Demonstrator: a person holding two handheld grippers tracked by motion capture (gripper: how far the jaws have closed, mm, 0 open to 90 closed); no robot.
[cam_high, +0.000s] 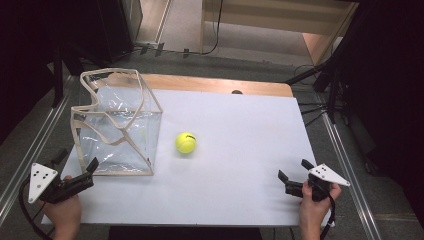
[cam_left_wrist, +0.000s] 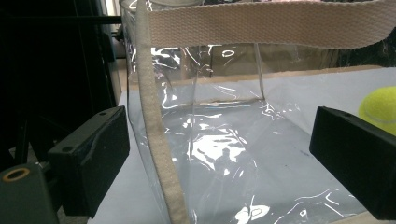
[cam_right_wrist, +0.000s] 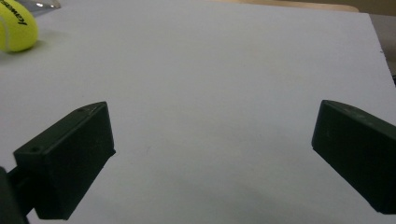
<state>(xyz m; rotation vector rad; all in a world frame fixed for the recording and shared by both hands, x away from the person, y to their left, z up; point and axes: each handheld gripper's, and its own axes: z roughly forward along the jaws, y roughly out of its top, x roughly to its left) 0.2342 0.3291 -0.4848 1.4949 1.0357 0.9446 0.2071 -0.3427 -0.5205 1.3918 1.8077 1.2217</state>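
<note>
Two grippers rest at the near corners of the white table (cam_high: 240, 150), both with jaws spread wide and nothing between the pads. The left gripper (cam_high: 91, 167) sits at the near left corner of the clear bag (cam_high: 120, 125); in the left gripper view the bag's beige corner seam (cam_left_wrist: 156, 140) stands upright just beyond the gap between the jaws, nearer the left one, and a strap (cam_left_wrist: 266, 23) crosses above both. Through the plastic, past the right jaw, the ball (cam_left_wrist: 380, 108) shows as a yellow edge. The right gripper (cam_high: 295, 176) lies well apart from the bag, with bare table ahead of it. In its own view the ball (cam_right_wrist: 16, 25) lies far beyond the left jaw, beside the bag's side.
</note>
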